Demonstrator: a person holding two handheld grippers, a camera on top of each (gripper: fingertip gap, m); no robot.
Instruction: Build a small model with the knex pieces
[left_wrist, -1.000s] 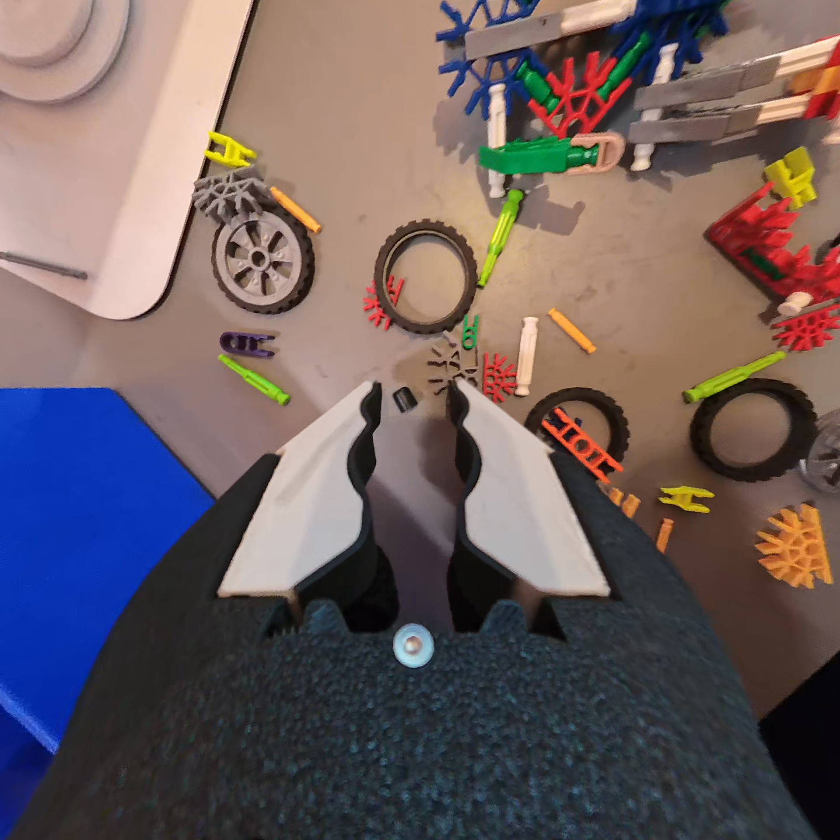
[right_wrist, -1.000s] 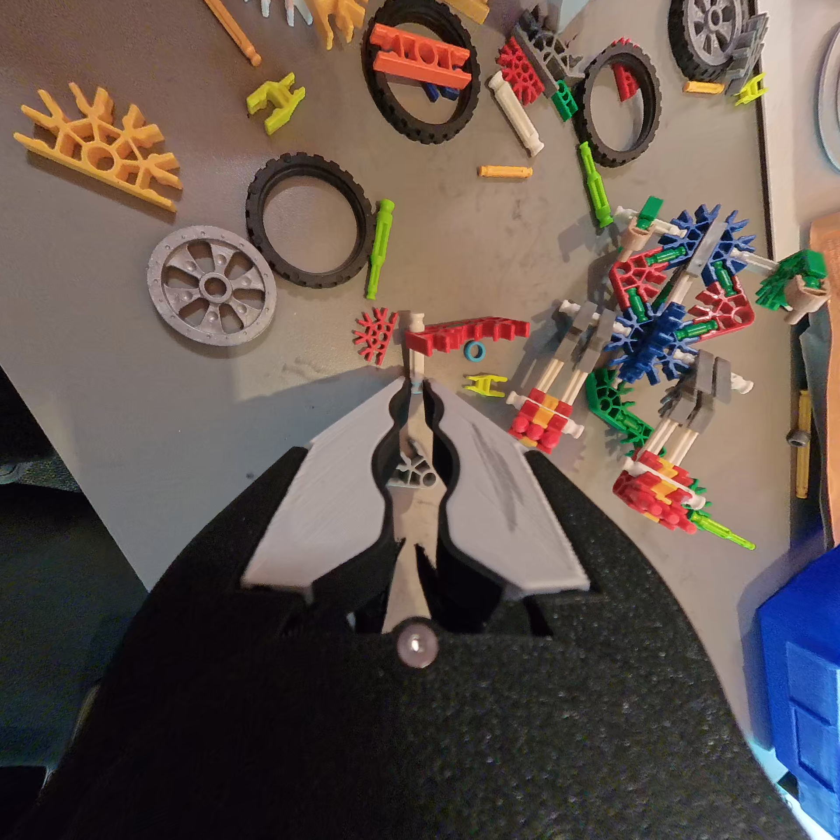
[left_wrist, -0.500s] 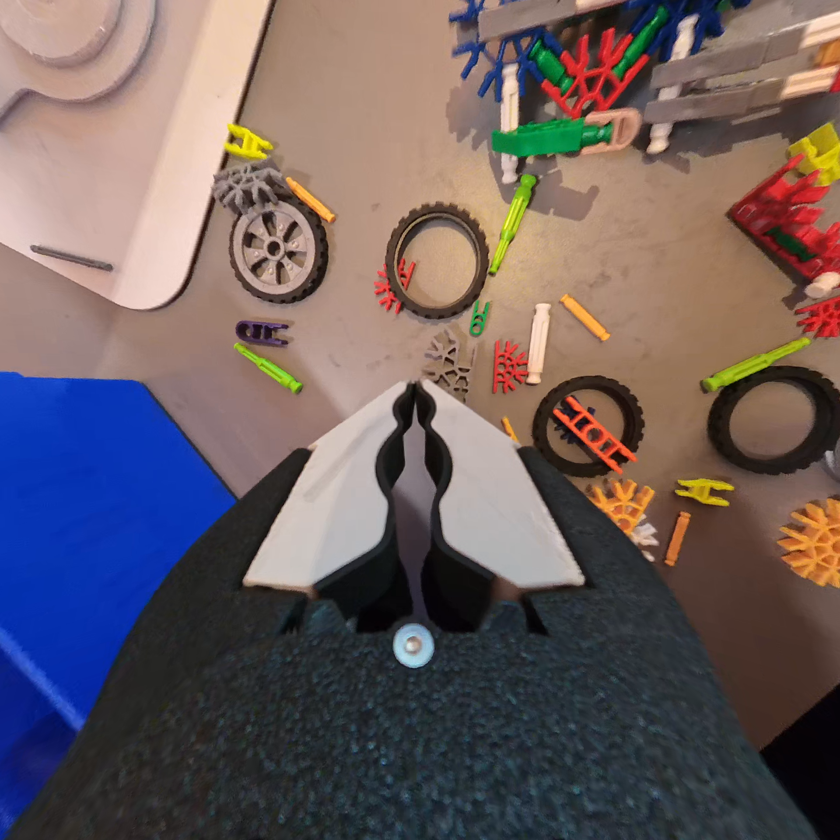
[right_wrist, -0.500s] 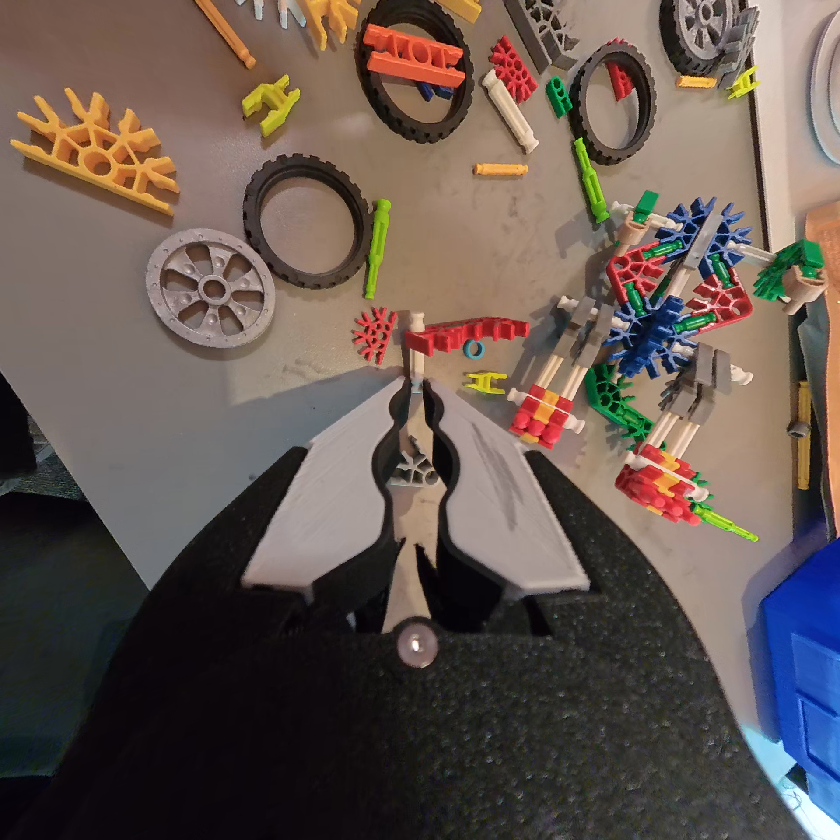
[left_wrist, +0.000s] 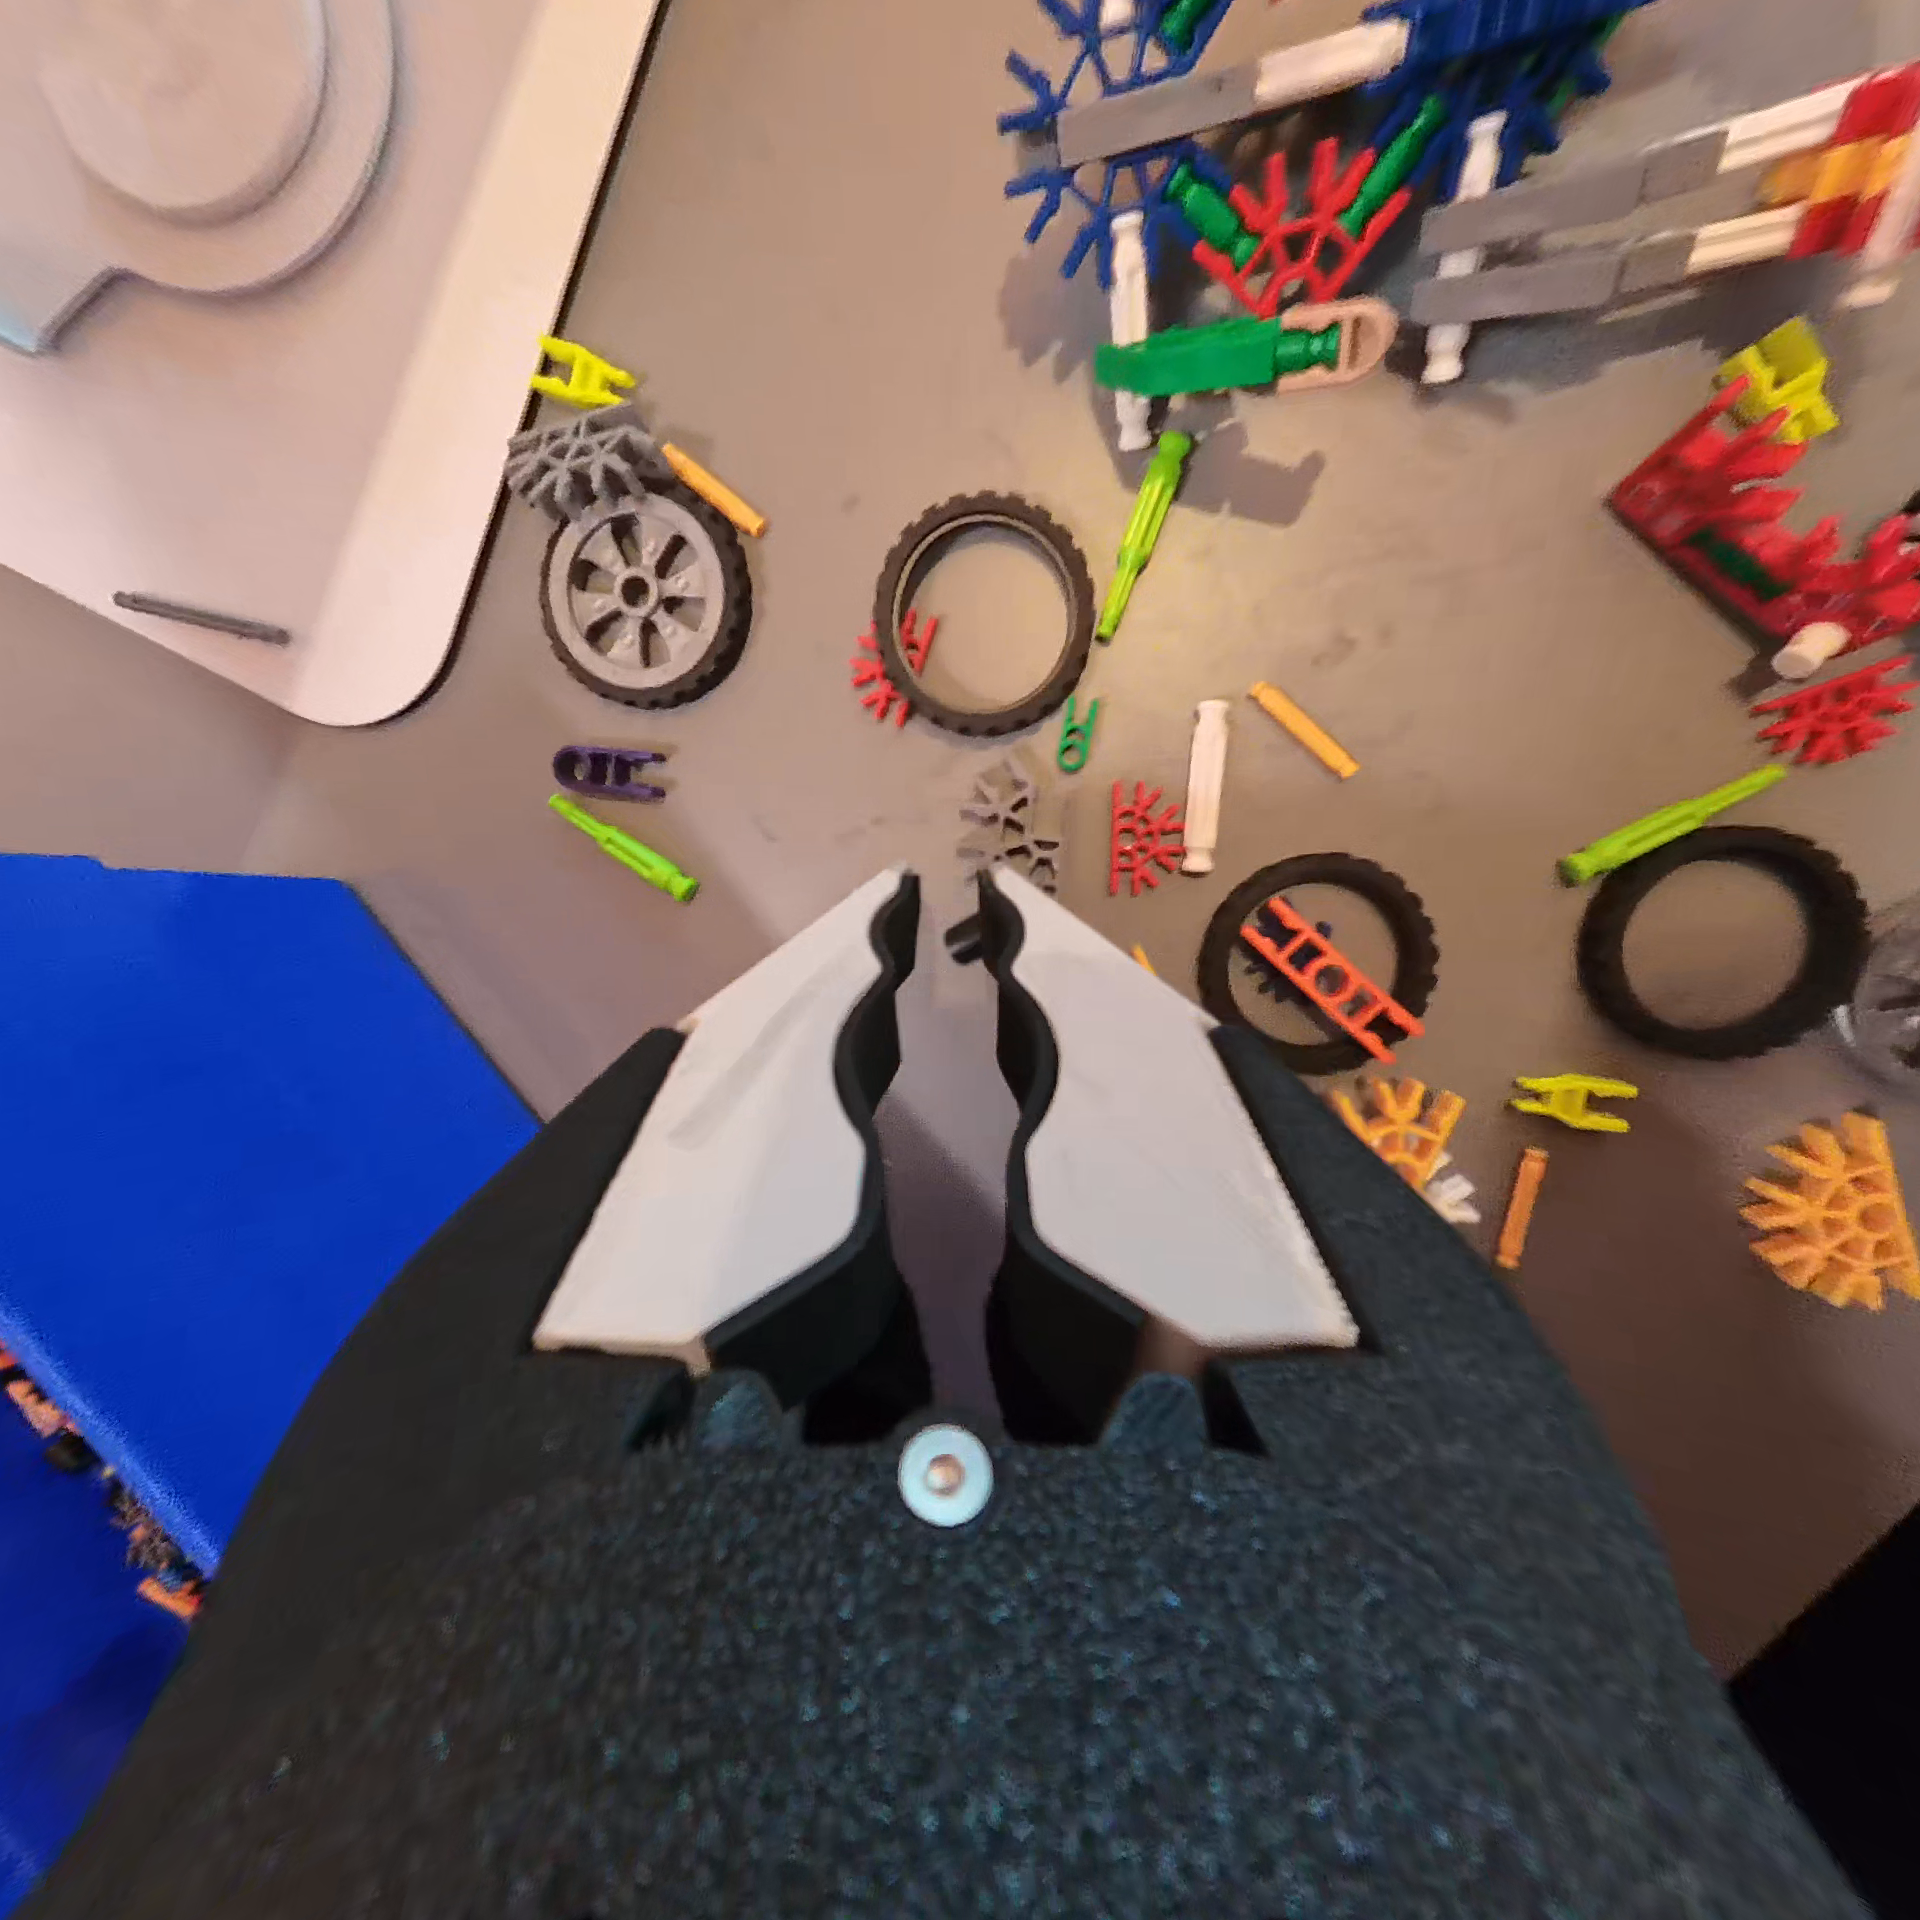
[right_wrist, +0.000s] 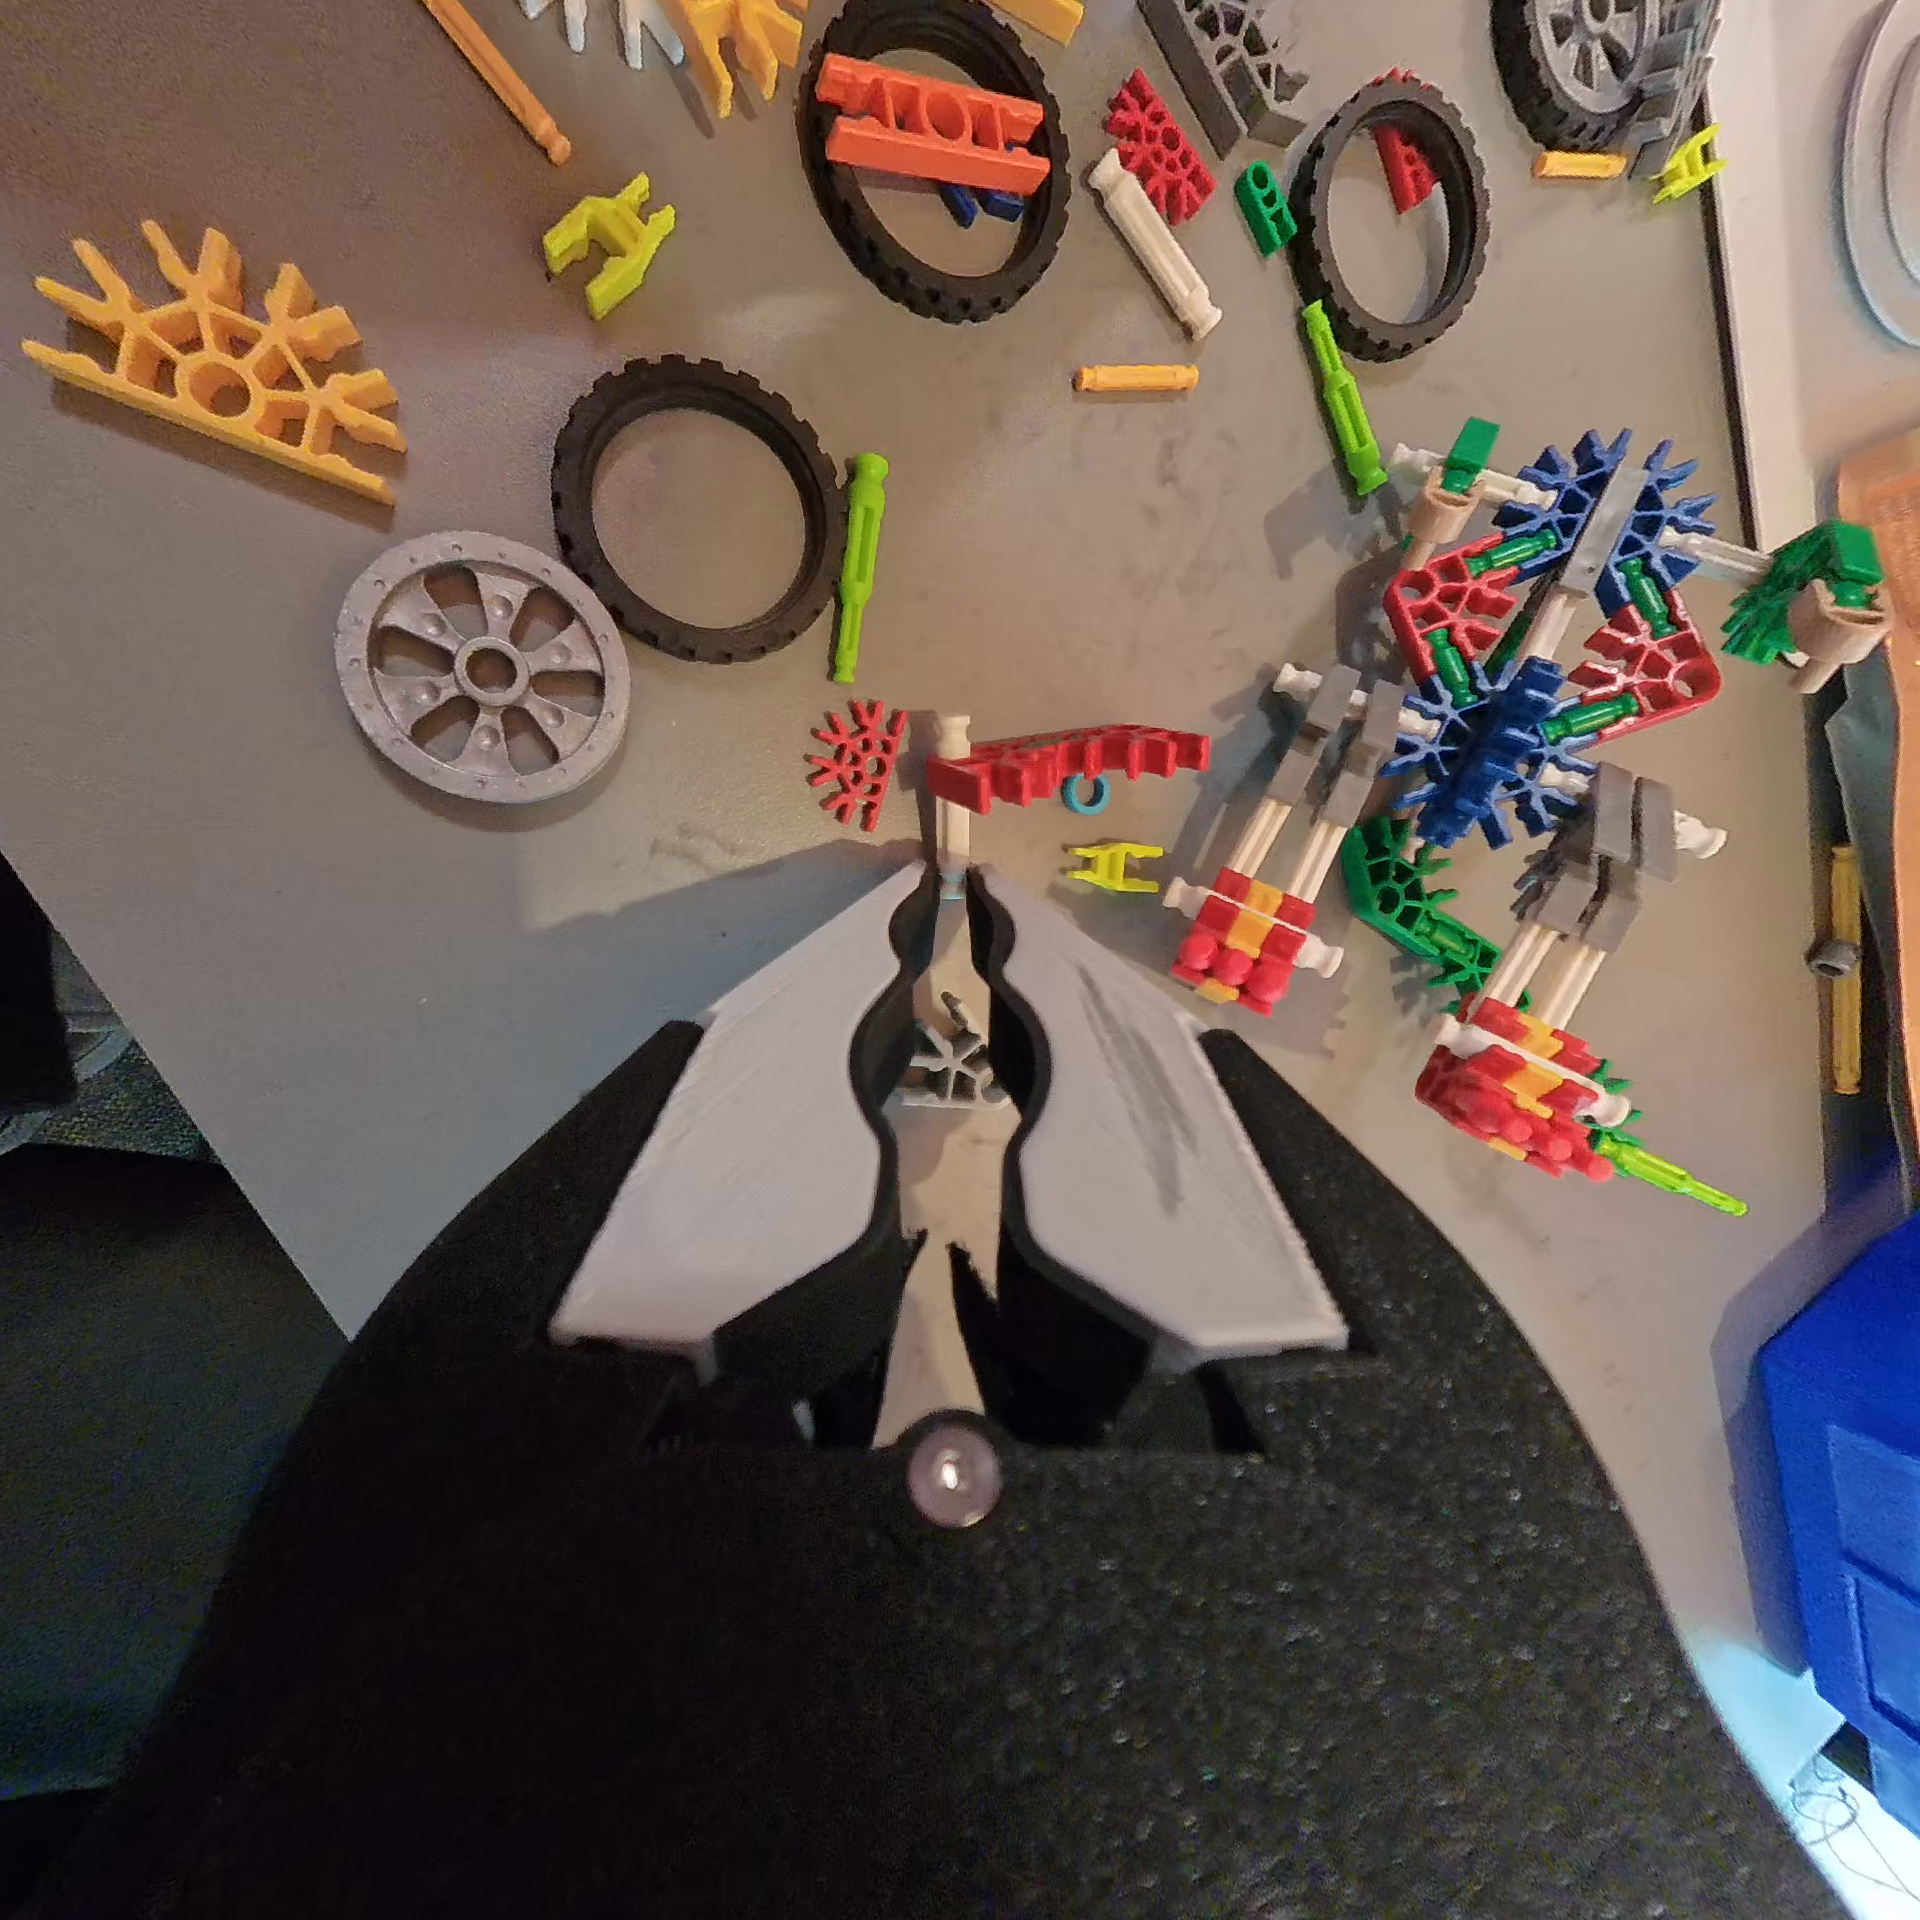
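In the left wrist view my left gripper (left_wrist: 948, 891) hovers over a grey table strewn with small building-toy parts, its jaws slightly apart. A small black piece (left_wrist: 961, 938) sits against the inner face of the right finger, clear of the left pad. A grey connector (left_wrist: 1006, 826) lies just ahead of the tips. In the right wrist view my right gripper (right_wrist: 948, 883) is shut on a white rod (right_wrist: 951, 831). The rod carries a red connector (right_wrist: 1070, 767) ahead of the tips and a grey connector (right_wrist: 951, 1070) farther back between the fingers.
A blue bin (left_wrist: 208, 1143) is at the left, a white board (left_wrist: 312, 312) at the far left. Black tyres (left_wrist: 982, 613), a grey wheel (left_wrist: 644, 601) and loose rods lie around. A colourful built model (right_wrist: 1507, 727), a grey hub (right_wrist: 483, 681) and the table's edge (right_wrist: 156, 1039) show in the right wrist view.
My left jaws closed fully where the small black piece lay, then parted a little; the piece now shows at the right finger. The right gripper keeps its hold, barely moved.
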